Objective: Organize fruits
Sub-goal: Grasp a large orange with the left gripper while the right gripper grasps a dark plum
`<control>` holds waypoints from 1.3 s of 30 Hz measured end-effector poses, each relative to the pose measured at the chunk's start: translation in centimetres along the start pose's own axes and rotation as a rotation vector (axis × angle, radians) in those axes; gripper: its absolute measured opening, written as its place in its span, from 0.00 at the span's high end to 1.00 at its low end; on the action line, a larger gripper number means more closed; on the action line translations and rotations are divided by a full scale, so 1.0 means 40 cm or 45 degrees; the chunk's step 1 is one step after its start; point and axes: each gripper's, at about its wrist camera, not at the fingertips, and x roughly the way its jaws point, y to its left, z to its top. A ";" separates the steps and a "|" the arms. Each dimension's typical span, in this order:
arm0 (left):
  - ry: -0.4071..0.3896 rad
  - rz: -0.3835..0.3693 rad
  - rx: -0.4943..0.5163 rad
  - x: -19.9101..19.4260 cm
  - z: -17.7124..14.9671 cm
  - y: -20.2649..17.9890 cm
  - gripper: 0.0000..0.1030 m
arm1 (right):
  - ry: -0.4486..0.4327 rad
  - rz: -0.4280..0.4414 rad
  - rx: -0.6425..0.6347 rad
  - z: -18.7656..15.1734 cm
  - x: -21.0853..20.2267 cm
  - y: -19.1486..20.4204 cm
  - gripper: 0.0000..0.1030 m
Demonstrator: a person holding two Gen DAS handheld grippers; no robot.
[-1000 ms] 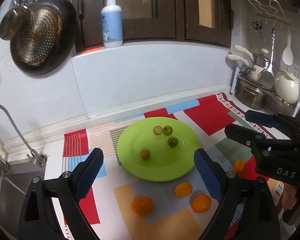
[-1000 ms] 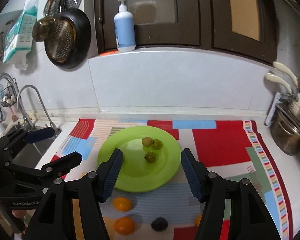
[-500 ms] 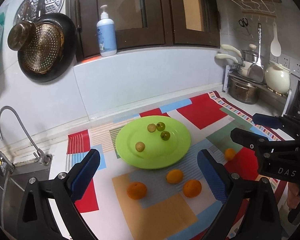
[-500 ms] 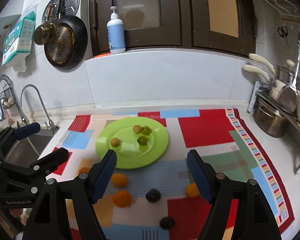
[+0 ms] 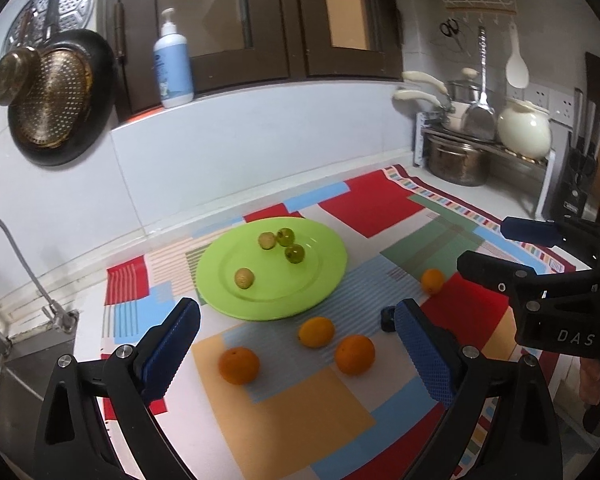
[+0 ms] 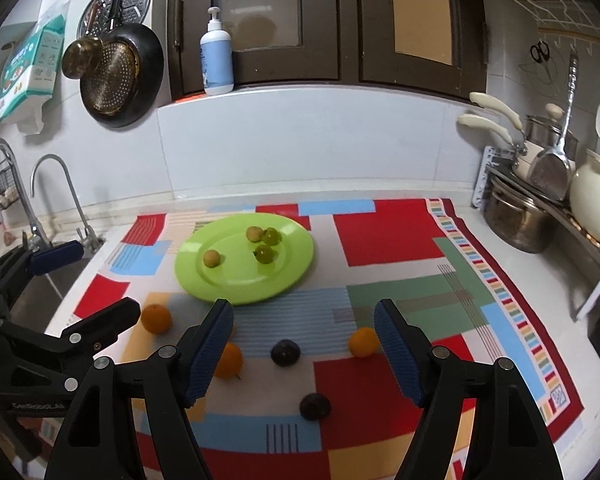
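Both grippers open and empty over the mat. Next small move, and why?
Probably lower the right gripper onto the dark fruit lying between its open fingers. The green plate holds only four small green fruits, while the oranges and both dark fruits sit loose on the mat. The left gripper is also open and holds nothing.

A round lime-green plastic plate (image 6: 296,264) lies flat on the patchwork cloth of the tabletop. Four small round yellow-green fruits (image 6: 264,254) sit on it: three clustered toward its far side, one (image 6: 211,258) apart on its left. In front of the plate four round oranges rest on the cloth, three (image 5: 355,354) grouped near its front rim and a fourth orange (image 6: 363,342) off to the right. Two dark round plum-like fruits (image 6: 285,352) lie nearer still, one behind the other, well apart from the plate
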 end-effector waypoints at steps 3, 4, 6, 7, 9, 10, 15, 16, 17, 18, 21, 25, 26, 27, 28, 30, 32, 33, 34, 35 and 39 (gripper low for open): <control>0.002 -0.025 0.031 0.011 -0.013 -0.014 0.04 | 0.022 -0.017 0.000 -0.021 0.002 -0.005 0.29; 0.003 -0.038 0.045 0.016 -0.018 -0.020 0.04 | 0.030 -0.024 -0.001 -0.029 0.004 -0.007 0.29; 0.012 -0.056 0.070 0.026 -0.029 -0.029 0.04 | 0.052 -0.035 0.000 -0.045 0.009 -0.011 0.29; 0.020 -0.067 0.084 0.034 -0.035 -0.035 0.04 | 0.069 -0.034 0.002 -0.053 0.014 -0.012 0.29; 0.040 -0.081 0.098 0.052 -0.045 -0.042 0.04 | 0.101 -0.029 0.007 -0.068 0.025 -0.015 0.29; 0.051 -0.090 0.101 0.062 -0.050 -0.044 0.04 | 0.116 -0.026 0.009 -0.075 0.030 -0.016 0.29; 0.111 -0.141 0.111 0.114 -0.071 -0.055 0.04 | 0.194 -0.032 0.010 -0.113 0.063 -0.022 0.29; 0.118 -0.148 0.112 0.123 -0.076 -0.057 0.04 | 0.209 -0.030 0.016 -0.119 0.071 -0.023 0.29; 0.128 -0.154 0.112 0.132 -0.080 -0.059 0.04 | 0.222 -0.028 0.023 -0.125 0.078 -0.025 0.29; 0.139 -0.162 0.111 0.142 -0.084 -0.061 0.04 | 0.231 -0.027 0.030 -0.130 0.085 -0.028 0.29; 0.176 -0.188 0.111 0.169 -0.095 -0.067 0.09 | 0.258 -0.028 0.039 -0.145 0.105 -0.033 0.30; 0.222 -0.211 0.122 0.202 -0.106 -0.079 0.11 | 0.296 -0.018 0.048 -0.163 0.128 -0.040 0.36; 0.228 -0.213 0.122 0.209 -0.107 -0.081 0.11 | 0.311 -0.012 0.057 -0.168 0.136 -0.043 0.37; 0.232 -0.213 0.121 0.214 -0.108 -0.082 0.12 | 0.318 -0.005 0.064 -0.171 0.140 -0.044 0.39; 0.243 -0.209 0.112 0.223 -0.108 -0.082 0.14 | 0.325 0.001 0.072 -0.175 0.146 -0.046 0.40; 0.265 -0.218 0.088 0.239 -0.105 -0.082 0.18 | 0.333 0.009 0.077 -0.179 0.156 -0.046 0.42; 0.291 -0.231 0.060 0.250 -0.104 -0.079 0.24 | 0.341 0.015 0.078 -0.181 0.166 -0.046 0.44; 0.306 -0.244 0.046 0.256 -0.103 -0.078 0.27 | 0.347 0.026 0.084 -0.183 0.173 -0.046 0.46; 0.320 -0.258 0.032 0.261 -0.104 -0.077 0.32 | 0.354 0.033 0.089 -0.183 0.178 -0.046 0.48; 0.328 -0.265 0.024 0.263 -0.105 -0.076 0.34 | 0.360 0.042 0.095 -0.184 0.184 -0.048 0.49; 0.360 -0.288 -0.008 0.271 -0.109 -0.075 0.44 | 0.379 0.065 0.110 -0.188 0.198 -0.049 0.55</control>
